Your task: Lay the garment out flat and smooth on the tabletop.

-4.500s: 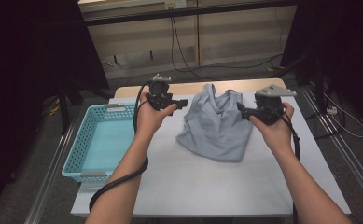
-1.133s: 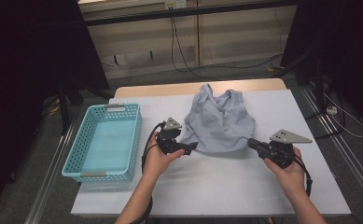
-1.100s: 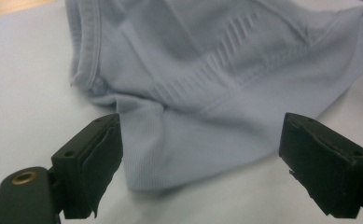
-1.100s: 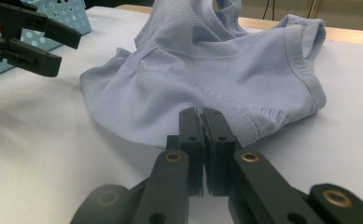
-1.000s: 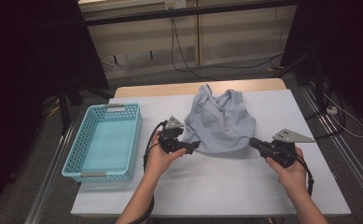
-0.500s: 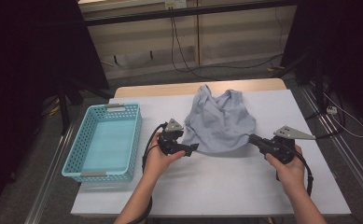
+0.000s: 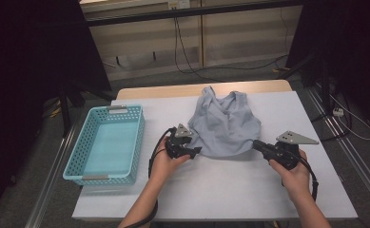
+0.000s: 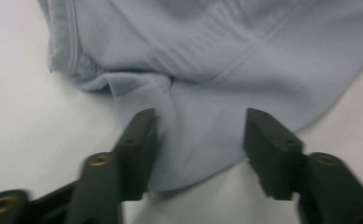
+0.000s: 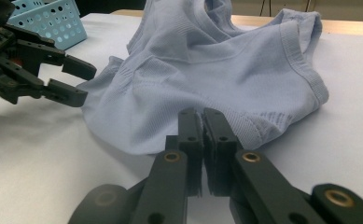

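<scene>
The pale blue sleeveless top [image 7: 226, 127] lay spread on the white surface [image 7: 230, 190], neck toward the far edge and hem toward the person, with the turquoise basket [image 7: 107, 142] standing well apart at the left. Since a few seconds earlier both hands had come down from the garment's shoulders to its bottom edge, one at each corner. The right gripper [image 9: 202, 122] was pinched shut on the hem at the top's right lower corner, a sliver of cloth showing between its jaws. The left gripper [image 8: 198, 140] sat at the left lower corner; its jaws had just been closing and stood about half open, straddling a flap of the hem without yet pressing on it. That suggested the second corner was about to be caught, after which the hem could probably be lifted or folded toward the neck, the basket being a likely destination. No brand, label or readable writing showed on the top, the basket or the grippers.
</scene>
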Tool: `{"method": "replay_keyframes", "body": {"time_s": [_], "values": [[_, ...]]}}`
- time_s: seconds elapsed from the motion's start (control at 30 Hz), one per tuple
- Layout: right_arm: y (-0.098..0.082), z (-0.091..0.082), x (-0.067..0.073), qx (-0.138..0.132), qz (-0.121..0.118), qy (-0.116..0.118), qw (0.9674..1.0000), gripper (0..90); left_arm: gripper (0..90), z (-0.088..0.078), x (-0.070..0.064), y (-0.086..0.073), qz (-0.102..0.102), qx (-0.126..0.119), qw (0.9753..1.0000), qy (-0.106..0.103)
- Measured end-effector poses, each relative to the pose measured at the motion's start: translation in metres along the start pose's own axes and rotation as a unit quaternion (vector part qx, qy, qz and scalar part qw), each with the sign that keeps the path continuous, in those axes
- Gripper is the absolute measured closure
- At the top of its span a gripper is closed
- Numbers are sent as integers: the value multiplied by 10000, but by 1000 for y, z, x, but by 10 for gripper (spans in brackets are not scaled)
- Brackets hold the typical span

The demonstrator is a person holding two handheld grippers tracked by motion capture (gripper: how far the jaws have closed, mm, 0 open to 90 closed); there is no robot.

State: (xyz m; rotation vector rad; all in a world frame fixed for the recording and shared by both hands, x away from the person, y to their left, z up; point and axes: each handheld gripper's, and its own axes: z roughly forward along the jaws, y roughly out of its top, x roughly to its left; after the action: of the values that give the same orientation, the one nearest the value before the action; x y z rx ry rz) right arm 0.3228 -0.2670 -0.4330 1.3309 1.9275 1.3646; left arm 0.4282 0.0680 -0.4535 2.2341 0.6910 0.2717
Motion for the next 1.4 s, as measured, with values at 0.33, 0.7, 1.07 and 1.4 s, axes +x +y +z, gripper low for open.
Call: {"method": "replay_keyframes", "body": {"time_s": [0.33,0.7,1.07,1.4], "values": [[-1,5,2,90,-67,16,9999,866,821,-2,8,-2,-290,96,9995,122],[-1,-4,1,70,-152,-140,9998,862,883,-20,1,7,-568,-53,9983,-144],[-2,-11,-8,44,-4,-228,9997,855,885,-38,-2,10,-633,-240,9975,-192],[-9,0,2,439,-42,16,9990,445,885,-48,2,11,-764,-388,9962,-150]]}}
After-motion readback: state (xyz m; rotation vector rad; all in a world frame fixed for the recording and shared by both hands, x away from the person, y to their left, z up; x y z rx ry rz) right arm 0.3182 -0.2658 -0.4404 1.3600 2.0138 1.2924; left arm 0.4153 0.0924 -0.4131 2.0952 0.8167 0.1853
